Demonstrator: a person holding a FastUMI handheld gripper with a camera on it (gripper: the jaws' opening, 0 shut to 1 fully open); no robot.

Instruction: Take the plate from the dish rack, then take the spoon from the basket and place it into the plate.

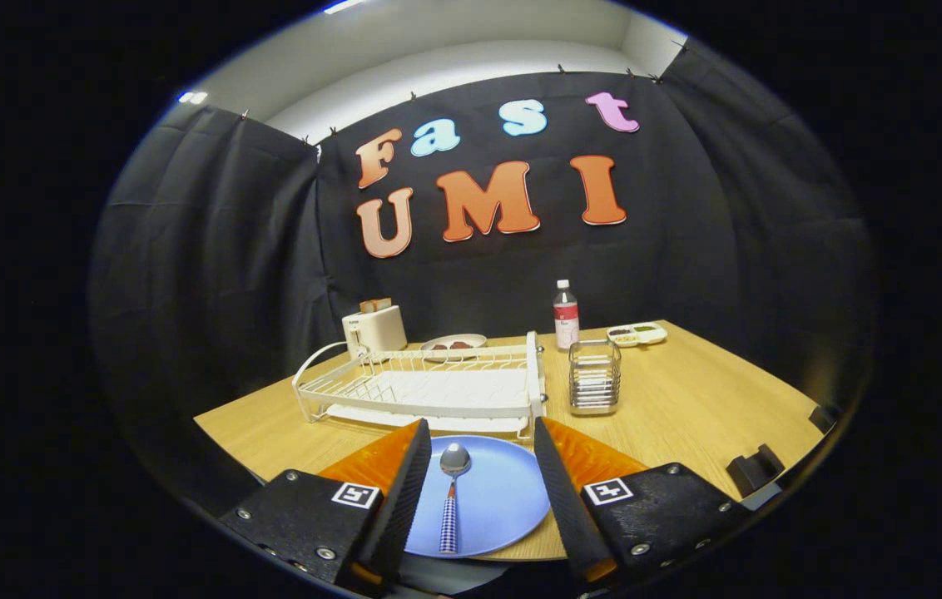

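Gripper view showed the gripper [479, 453] with fingers spread apart, holding nothing, either side of the blue plate [500, 499] on the table [687, 408]. The spoon [451, 495] lay in the plate between the fingers. Beyond stood the white rack [429, 387] and, beside it, the wire basket [594, 376].

Sharp, evenly lit from above; fisheye-bent edges.

Gripper cam, facing fwd over table [687, 399]
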